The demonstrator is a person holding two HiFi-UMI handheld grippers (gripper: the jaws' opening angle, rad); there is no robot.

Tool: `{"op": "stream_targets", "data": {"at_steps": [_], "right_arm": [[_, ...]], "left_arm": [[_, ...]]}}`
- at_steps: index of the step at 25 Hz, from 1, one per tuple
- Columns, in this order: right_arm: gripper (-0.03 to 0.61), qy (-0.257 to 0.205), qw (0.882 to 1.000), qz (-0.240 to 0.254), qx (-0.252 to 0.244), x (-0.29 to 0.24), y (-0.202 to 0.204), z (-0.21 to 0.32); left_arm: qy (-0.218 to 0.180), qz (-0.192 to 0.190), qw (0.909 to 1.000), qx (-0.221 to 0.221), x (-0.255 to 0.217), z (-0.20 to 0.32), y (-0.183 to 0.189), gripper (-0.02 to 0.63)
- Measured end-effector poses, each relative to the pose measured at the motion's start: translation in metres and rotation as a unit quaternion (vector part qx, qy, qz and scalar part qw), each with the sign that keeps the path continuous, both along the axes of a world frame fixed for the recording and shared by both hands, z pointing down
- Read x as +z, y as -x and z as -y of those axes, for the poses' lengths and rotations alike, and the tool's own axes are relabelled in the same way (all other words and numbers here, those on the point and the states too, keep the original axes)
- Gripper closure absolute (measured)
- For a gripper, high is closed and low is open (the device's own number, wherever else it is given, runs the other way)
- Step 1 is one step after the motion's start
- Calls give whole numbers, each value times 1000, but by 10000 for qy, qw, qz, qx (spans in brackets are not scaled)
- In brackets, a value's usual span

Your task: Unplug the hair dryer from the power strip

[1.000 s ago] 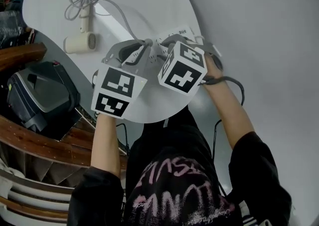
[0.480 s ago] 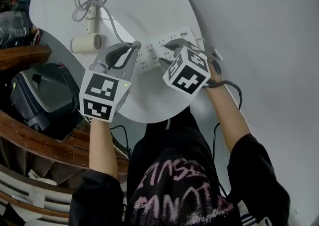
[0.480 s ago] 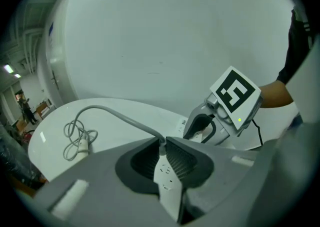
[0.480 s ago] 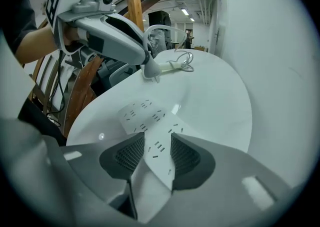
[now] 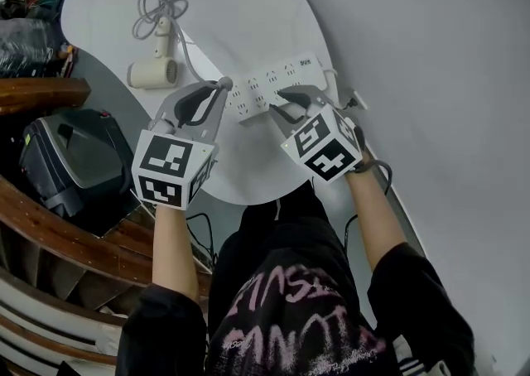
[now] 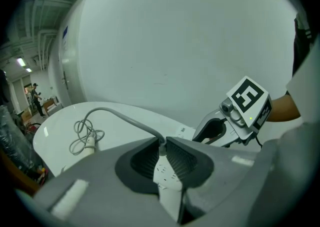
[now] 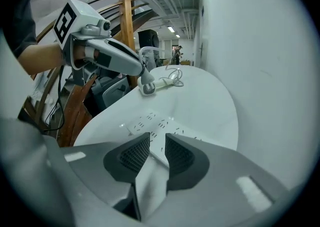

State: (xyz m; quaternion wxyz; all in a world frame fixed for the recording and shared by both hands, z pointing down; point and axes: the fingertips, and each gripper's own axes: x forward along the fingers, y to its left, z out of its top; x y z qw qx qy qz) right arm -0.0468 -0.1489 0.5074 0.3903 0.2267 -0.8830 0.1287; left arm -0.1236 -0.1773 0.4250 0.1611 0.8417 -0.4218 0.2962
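Left gripper clamps the plug at the power strip's nine-o'clock end; right gripper, jaws slightly apart, apparently braces it.

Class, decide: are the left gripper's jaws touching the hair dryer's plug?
Touching. The left gripper view shows both jaws closed against the plug where it enters the power strip.

White round table: power strip, hair dryer, coiled cord
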Motion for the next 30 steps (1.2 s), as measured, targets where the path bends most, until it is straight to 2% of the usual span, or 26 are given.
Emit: {"op": "stream_targets", "data": {"at_steps": [4, 10, 14, 20, 24, 30], "right_arm": [[475, -119, 9993, 242, 276, -14, -3, -5], [551, -321, 9975, 381, 493, -27, -4, -10], [551, -463, 9956, 547, 596, -34, -7, -12], [552, -803, 9885, 922, 885, -55, -15, -9], [552, -1137, 9850, 933, 907, -68, -19, -9], [552, -1240, 9842, 906, 878, -80, -22, -12]], "left_arm": [[-89, -158, 9998, -125, -8, -5, 1, 561], [-84, -395, 9986, -349, -9, -10, 5, 561], [-138, -651, 9962, -556, -10, -11, 6, 561], [-431, -993, 9908, -809, -19, -10, 7, 561], [-570, -1110, 9881, -900, -25, -10, 7, 560], [-563, -1402, 9822, -1114, -31, -14, 10, 560]]}}
